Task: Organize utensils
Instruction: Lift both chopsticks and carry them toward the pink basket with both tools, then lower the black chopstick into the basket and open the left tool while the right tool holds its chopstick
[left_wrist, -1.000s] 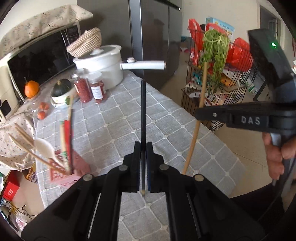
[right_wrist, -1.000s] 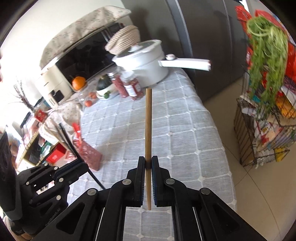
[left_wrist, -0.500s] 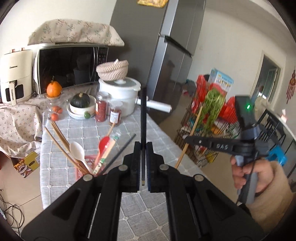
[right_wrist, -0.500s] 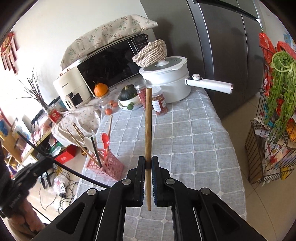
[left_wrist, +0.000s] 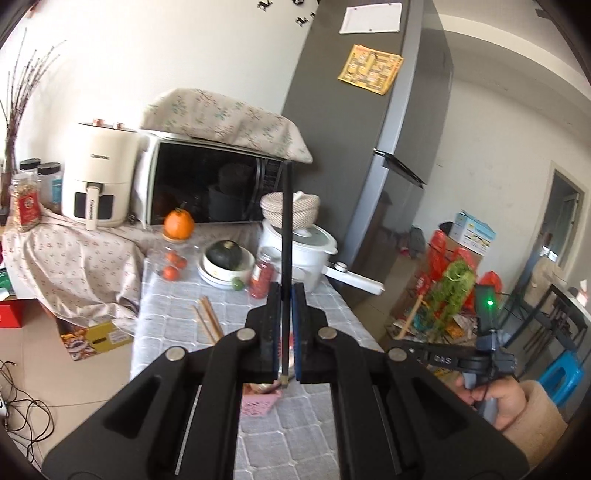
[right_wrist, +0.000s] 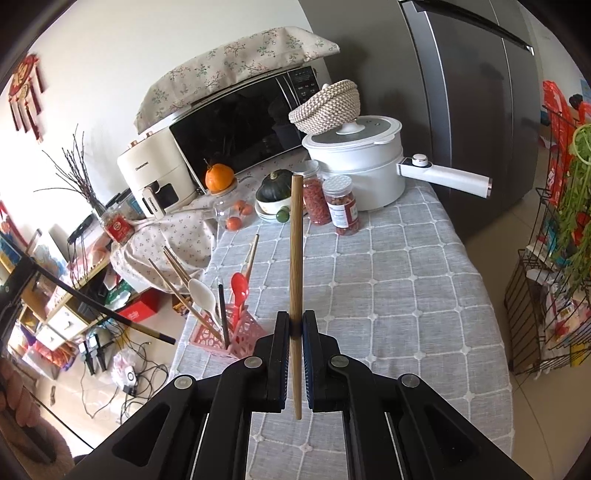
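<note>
Left gripper (left_wrist: 283, 325) clamps black chopstick (left_wrist: 286, 236); right gripper (right_wrist: 294, 328) clamps wooden chopstick (right_wrist: 296, 258). Pink basket (right_wrist: 236, 332) at 10 o'clock, probably target: tilt tips down, lower slowly.

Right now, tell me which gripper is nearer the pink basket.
Left. The left gripper is just above the pink basket, holding a black chopstick. The right gripper, with its wooden chopstick, is off to the basket's right.

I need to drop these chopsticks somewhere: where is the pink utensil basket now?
In the right wrist view the pink utensil basket stands near the table's left edge, just left of the right gripper, holding a white spoon and red spoon.
</note>
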